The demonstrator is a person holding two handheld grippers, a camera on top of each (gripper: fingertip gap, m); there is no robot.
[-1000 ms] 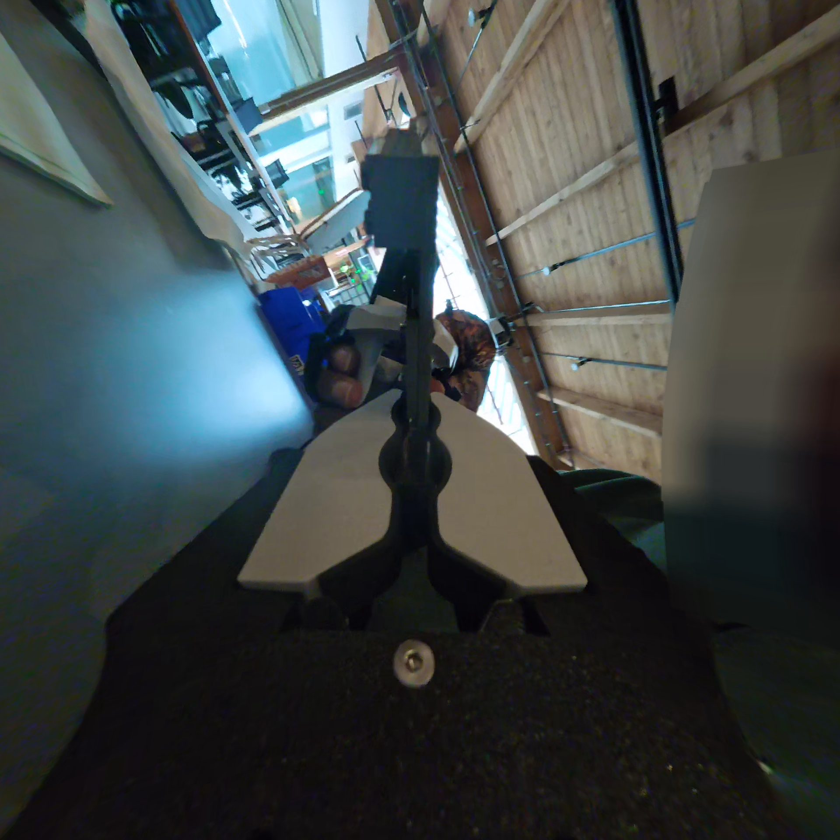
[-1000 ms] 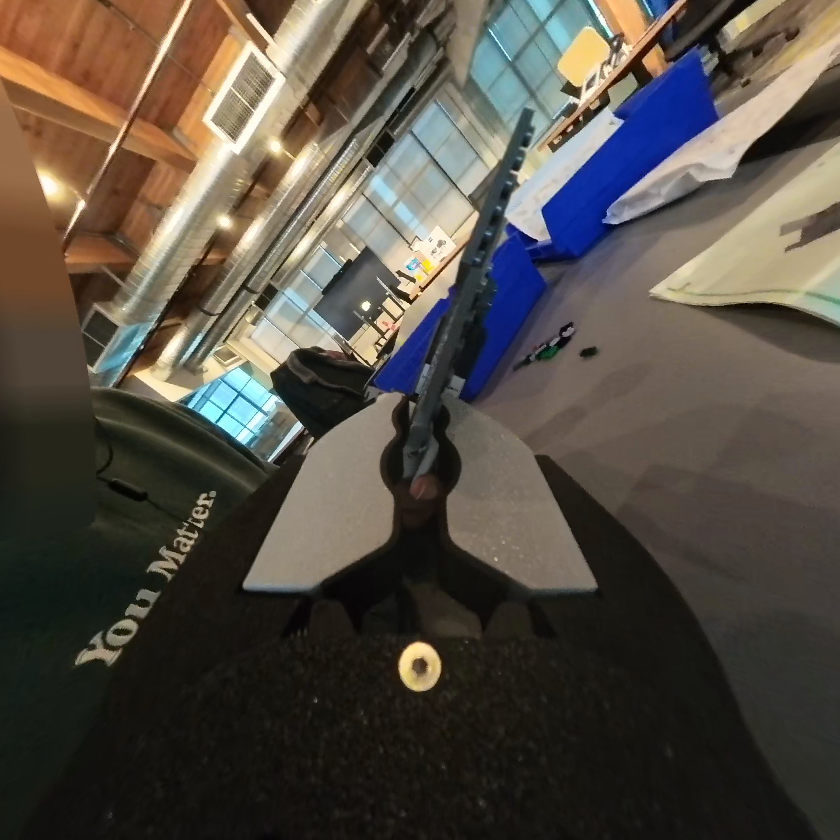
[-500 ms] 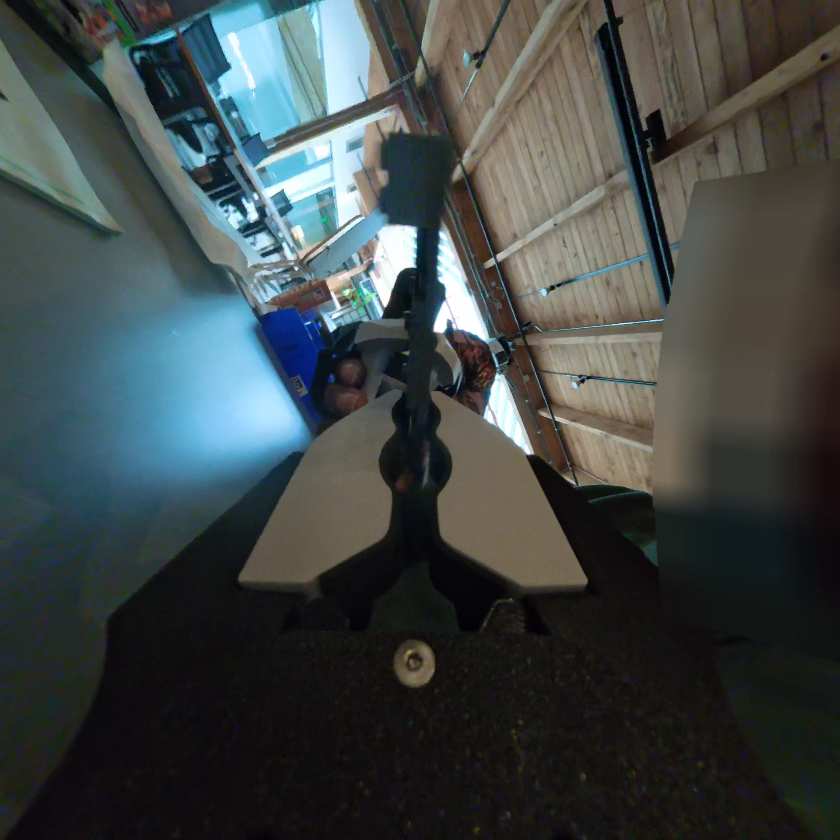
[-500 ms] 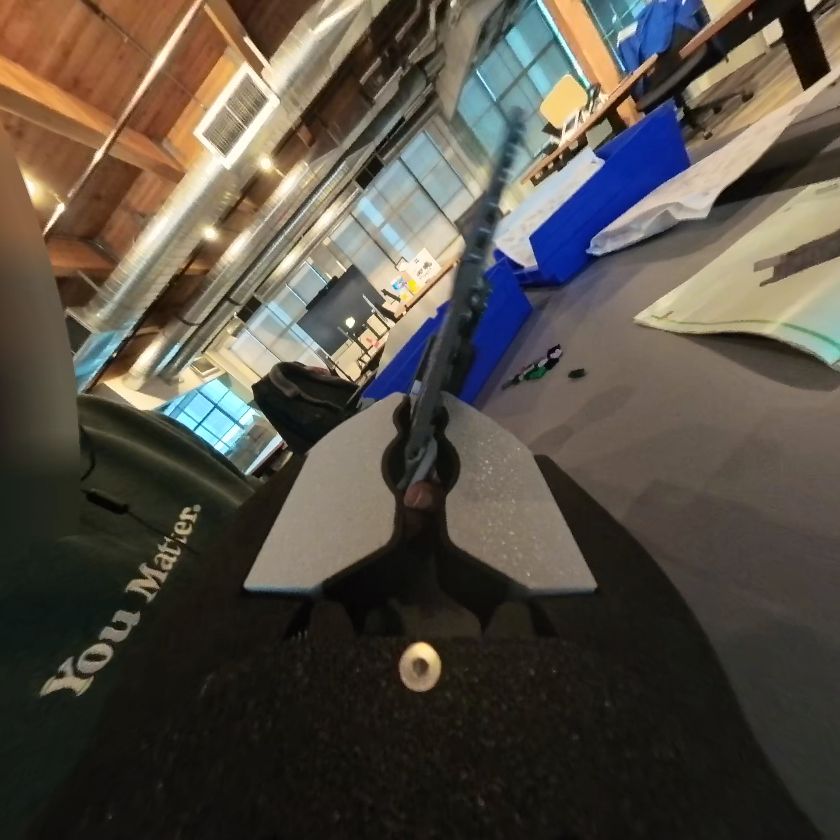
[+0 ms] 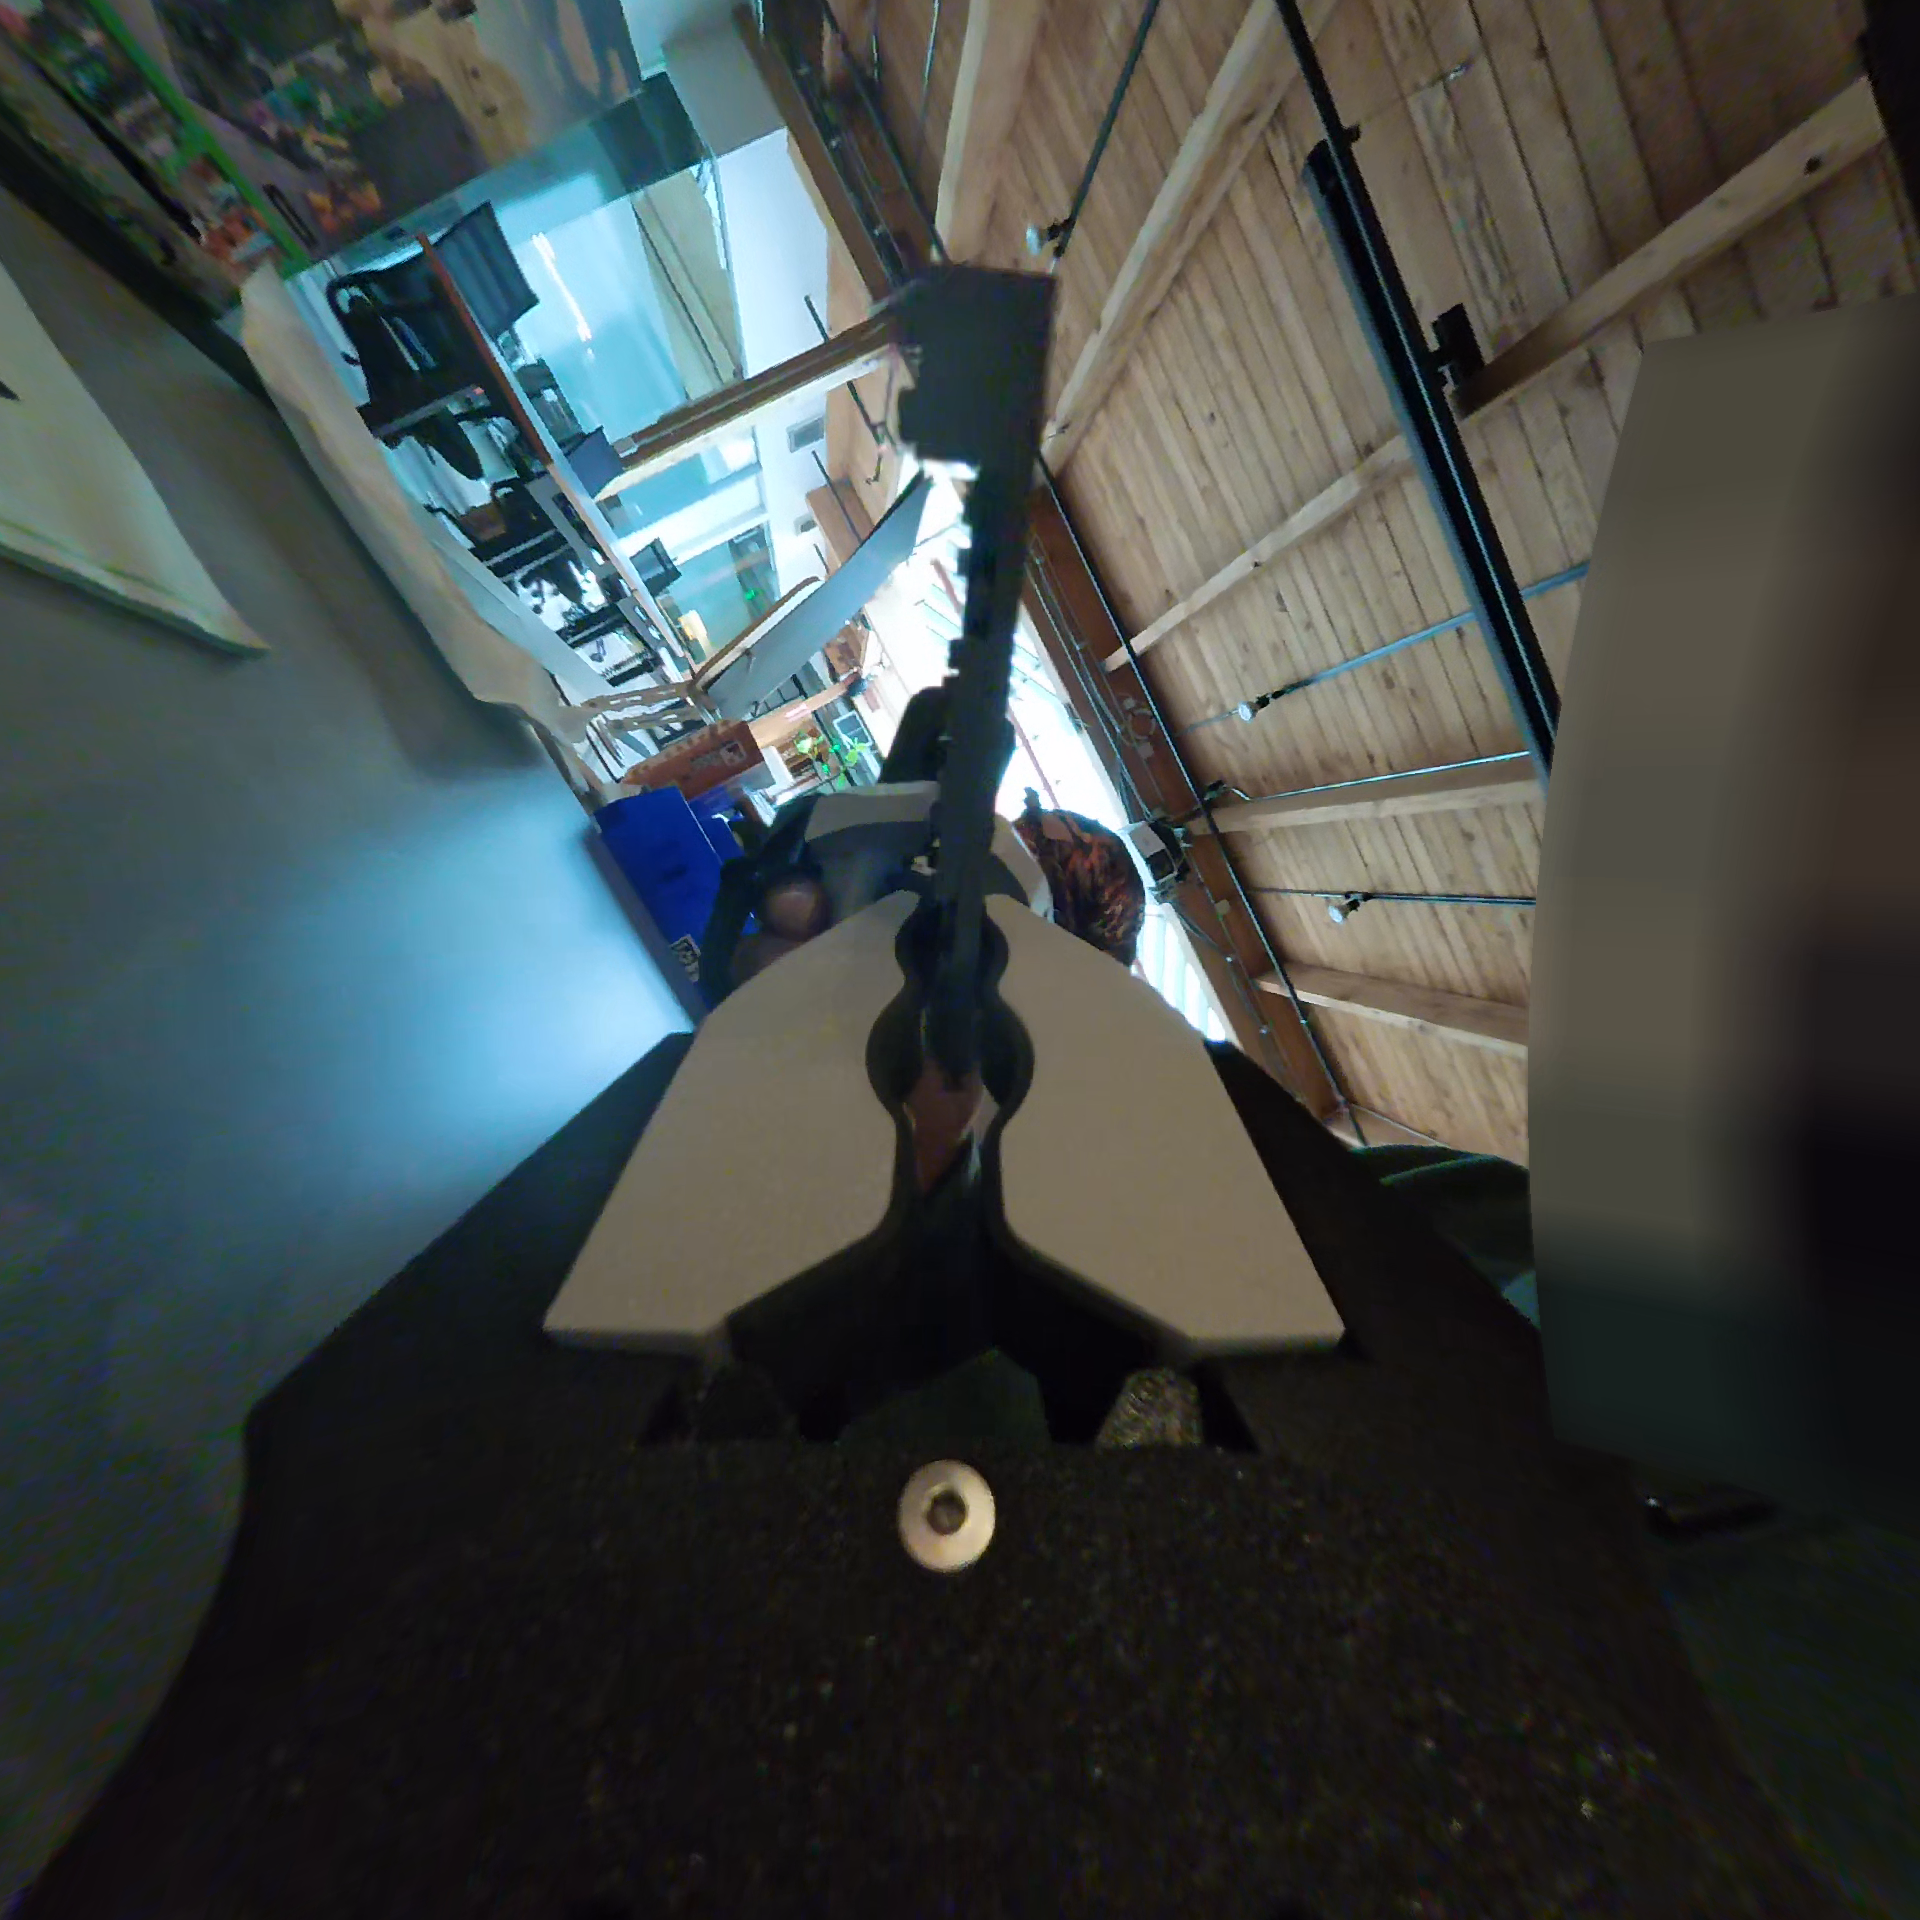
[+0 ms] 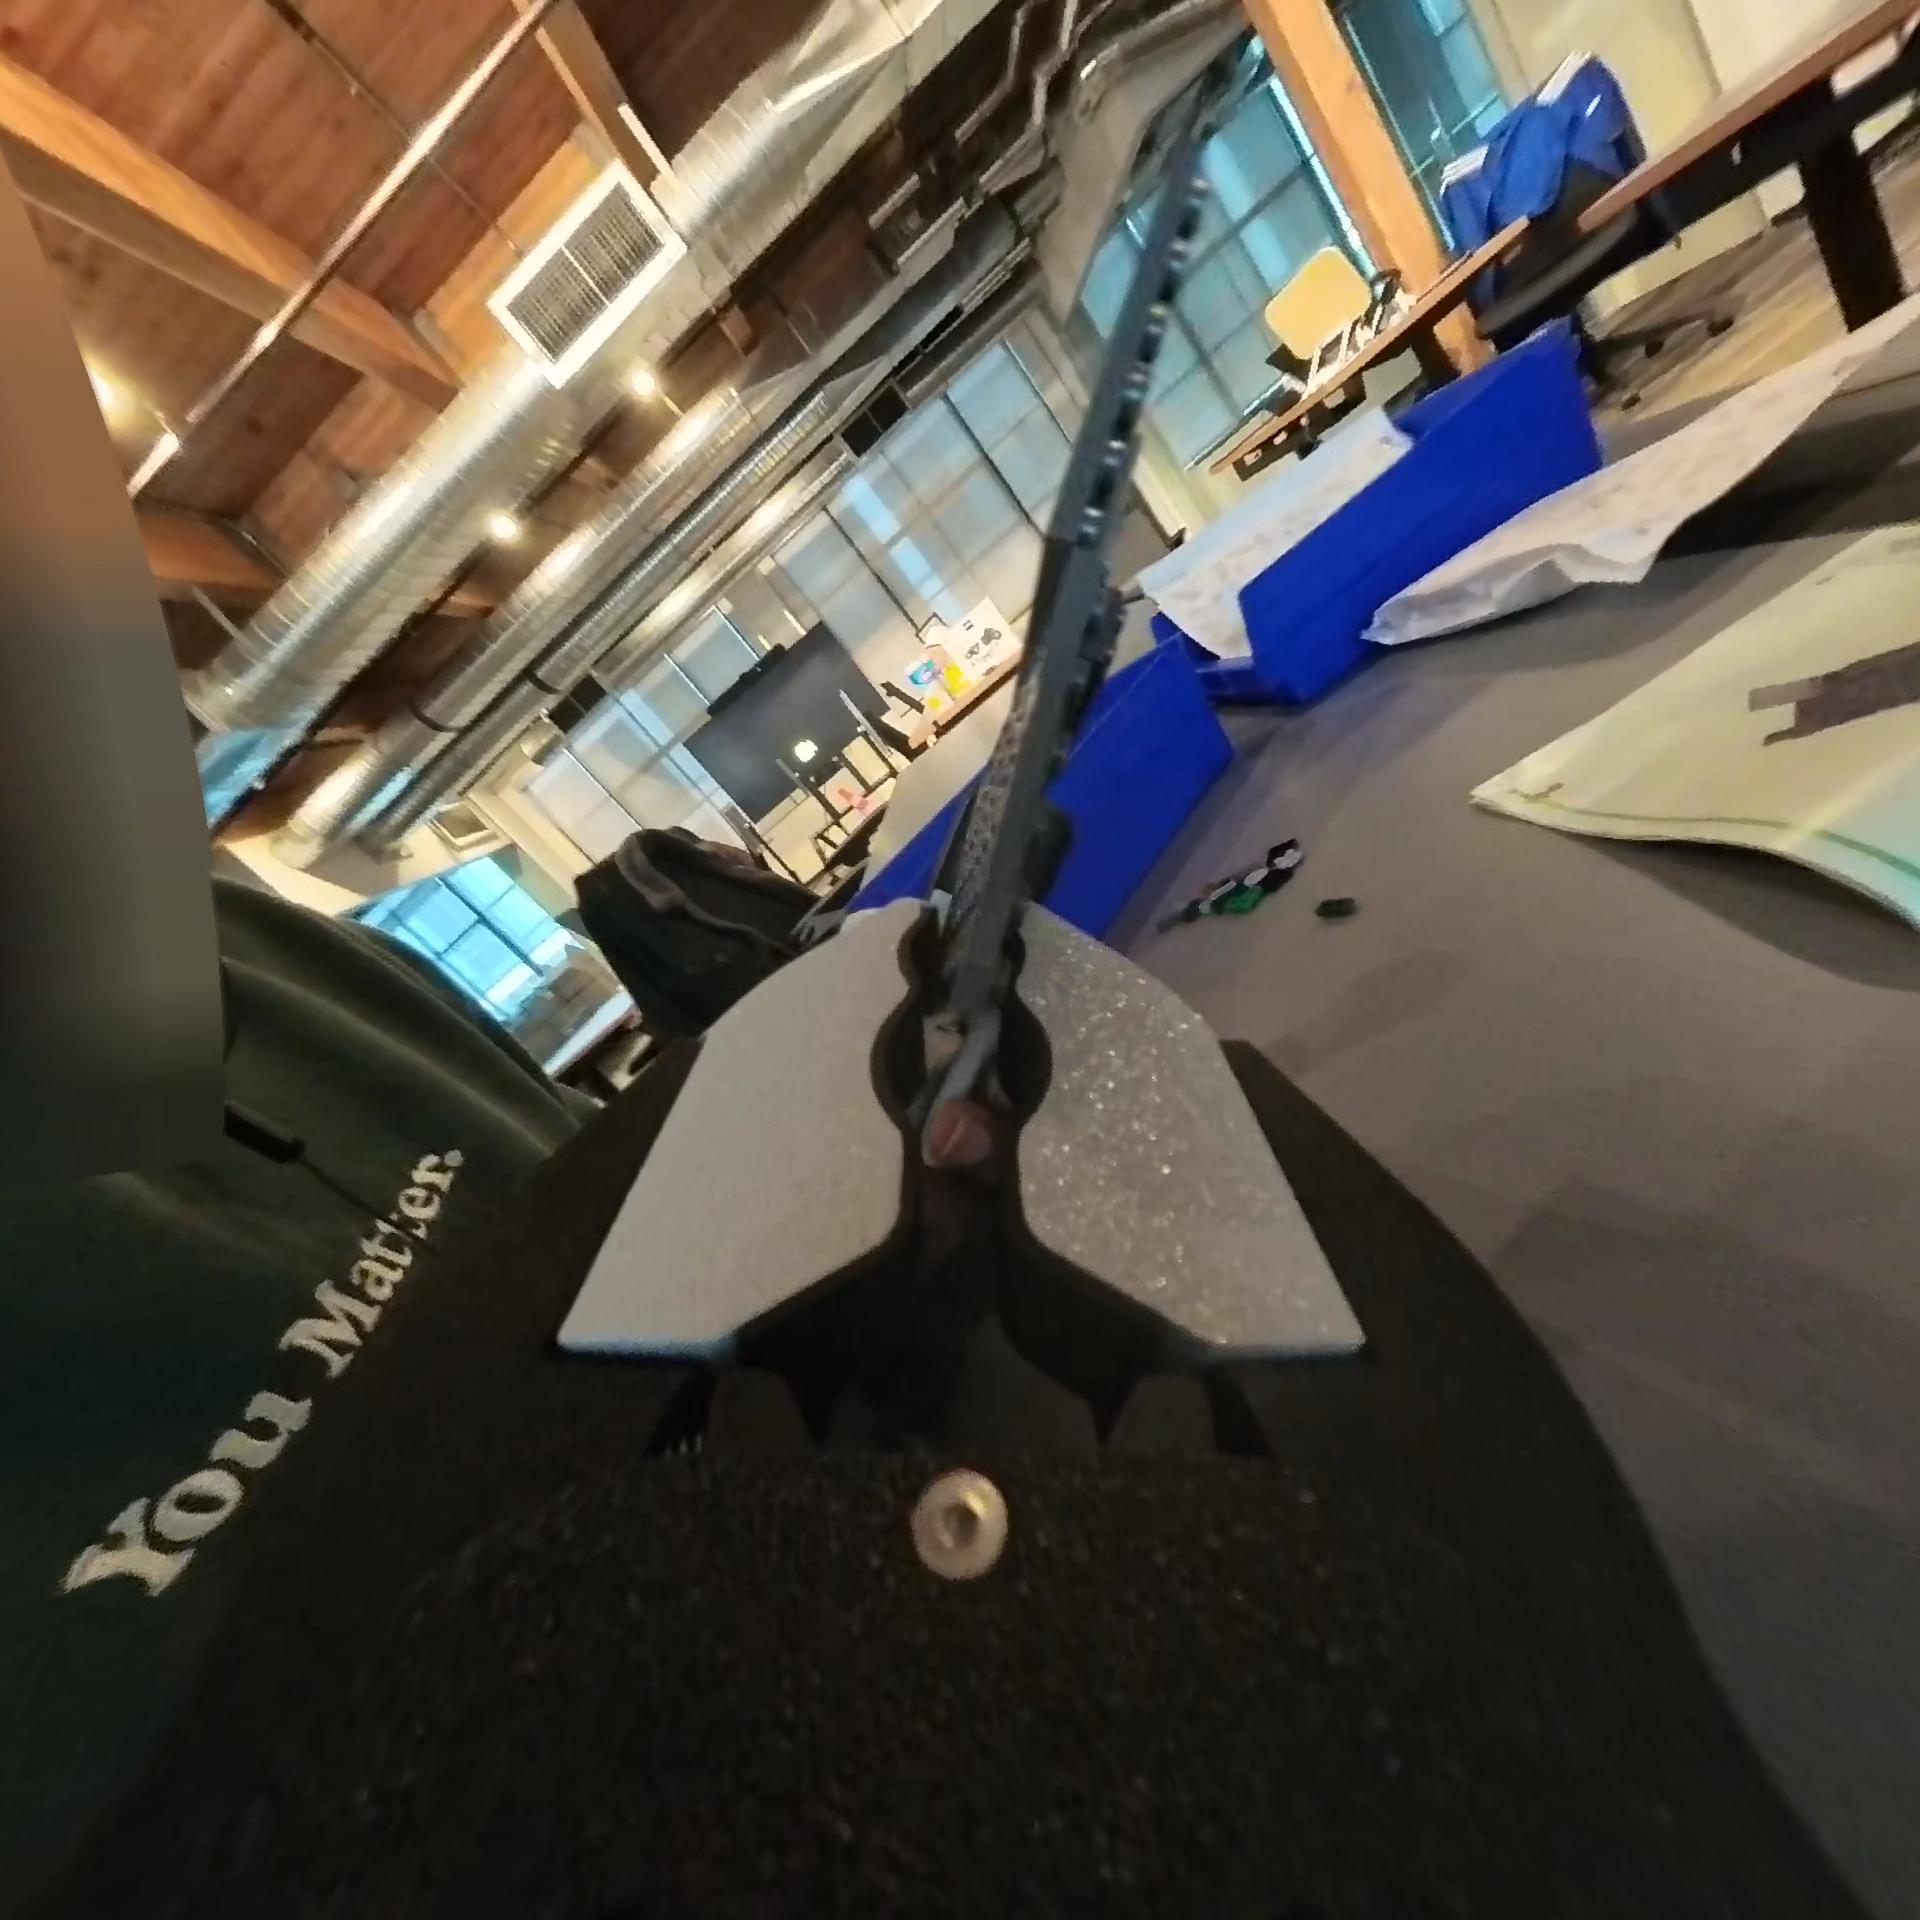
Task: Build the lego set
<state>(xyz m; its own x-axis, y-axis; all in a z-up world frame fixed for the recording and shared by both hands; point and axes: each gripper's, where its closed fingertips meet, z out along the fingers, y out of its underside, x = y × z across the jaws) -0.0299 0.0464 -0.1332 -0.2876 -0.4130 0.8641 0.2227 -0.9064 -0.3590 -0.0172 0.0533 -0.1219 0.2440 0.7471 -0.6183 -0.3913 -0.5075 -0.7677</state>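
Note:
In the left wrist view my left gripper is shut on a long dark lego plate. The plate is seen edge-on, rising up and away, with a dark block at its far end. The other gripper and a hand's fingers show just behind the plate. In the right wrist view my right gripper is shut on a long grey studded lego plate, also edge-on and held above the grey table. I cannot tell whether both grippers hold the same plate.
A few small loose lego pieces lie on the table. An instruction sheet lies at the right. Blue bins with white paper stand behind. A person's dark green top is close on the left. The grippers are tip to tip, or close to it.
Both grippers have stayed shut on their plates. In the left view the plate now leans more to the right. In the right view the gripper has tilted, showing more of the far room.

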